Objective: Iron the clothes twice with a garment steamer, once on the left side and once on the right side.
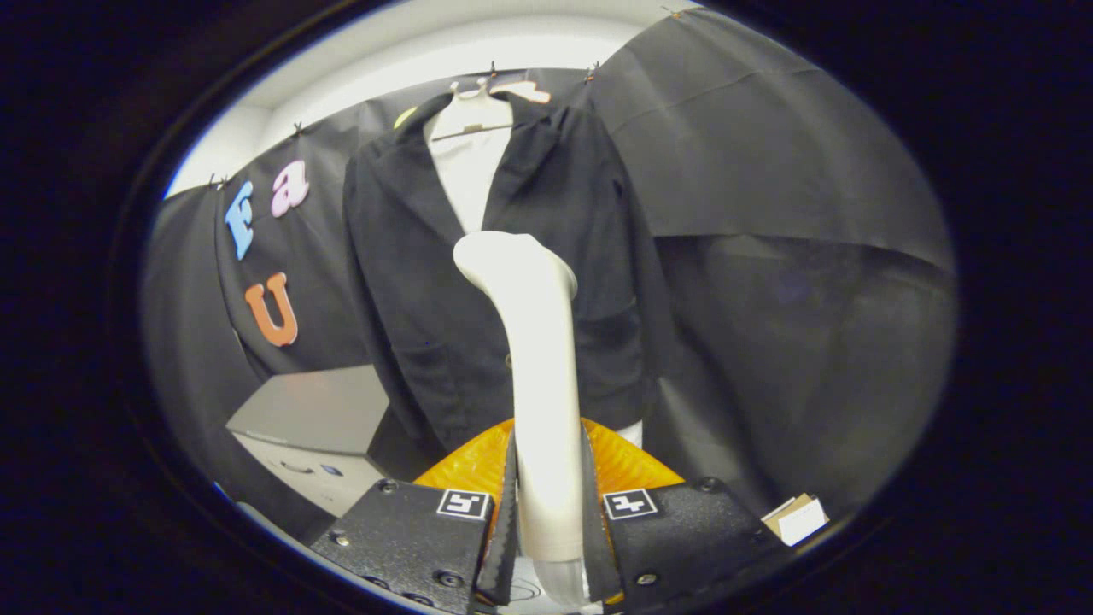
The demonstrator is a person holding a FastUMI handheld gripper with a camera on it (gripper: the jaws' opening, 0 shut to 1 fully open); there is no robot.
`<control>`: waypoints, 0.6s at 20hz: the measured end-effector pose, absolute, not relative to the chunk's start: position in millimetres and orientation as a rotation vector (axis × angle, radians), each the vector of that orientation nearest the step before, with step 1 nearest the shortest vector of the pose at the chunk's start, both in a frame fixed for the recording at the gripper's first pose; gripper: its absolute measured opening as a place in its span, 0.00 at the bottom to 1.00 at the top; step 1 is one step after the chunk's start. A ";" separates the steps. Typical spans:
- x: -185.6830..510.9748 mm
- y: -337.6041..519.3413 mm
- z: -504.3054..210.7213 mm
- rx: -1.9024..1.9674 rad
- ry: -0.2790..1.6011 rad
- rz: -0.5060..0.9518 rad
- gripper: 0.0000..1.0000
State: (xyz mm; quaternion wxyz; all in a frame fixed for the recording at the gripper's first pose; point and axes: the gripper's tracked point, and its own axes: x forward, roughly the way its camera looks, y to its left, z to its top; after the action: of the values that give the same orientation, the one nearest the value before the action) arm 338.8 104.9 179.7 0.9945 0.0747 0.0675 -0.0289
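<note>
steamer (536,342), one of them, white, stands upright between the two fingers (507,521) of the gripper (546,534); its handle rises from the fingers and bends toward 11 o'clock at the top, where the rounded head ends. both fingers press on the lower handle from either side, closed down to the handle's width, so the gripper has firm hold of it. each finger block carries one small square black-and-white marker, two in all. one clear, rounded part of the steamer shows just below the grip, at 6 o'clock.

beyond the steamer head hangs one dark jacket (444,282), open at the front, with one white garment (468,175) inside it showing as a narrow v at 12 o'clock from the head. both hang from one pale hanger (478,107) at the top. the steamer head sits in front of the jacket's centre opening, about chest height; i cannot tell if it touches the cloth. the jacket's two front panels fall to 9 o'clock and 3 o'clock of the handle.

one orange surface (465,465) lies just beyond the fingers, under the jacket's hem. at 8 o'clock from the jacket stands one grey box (312,410). at 4 o'clock, past the right finger block, lies one small pale card-like object (796,517).
</note>
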 end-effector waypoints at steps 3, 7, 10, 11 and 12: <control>346.3 87.9 225.9 0.170 0.053 -0.072 0.35; 364.4 73.0 274.3 0.195 -0.029 -0.092 0.35; 379.3 68.5 300.3 0.211 -0.057 -0.098 0.35; 385.1 66.7 308.4 0.209 -0.066 -0.103 0.35; 390.9 64.9 316.5 0.206 -0.074 -0.108 0.35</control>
State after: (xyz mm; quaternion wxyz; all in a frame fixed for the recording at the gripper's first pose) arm 390.9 64.9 316.5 0.9925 0.1029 -0.0368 -0.0541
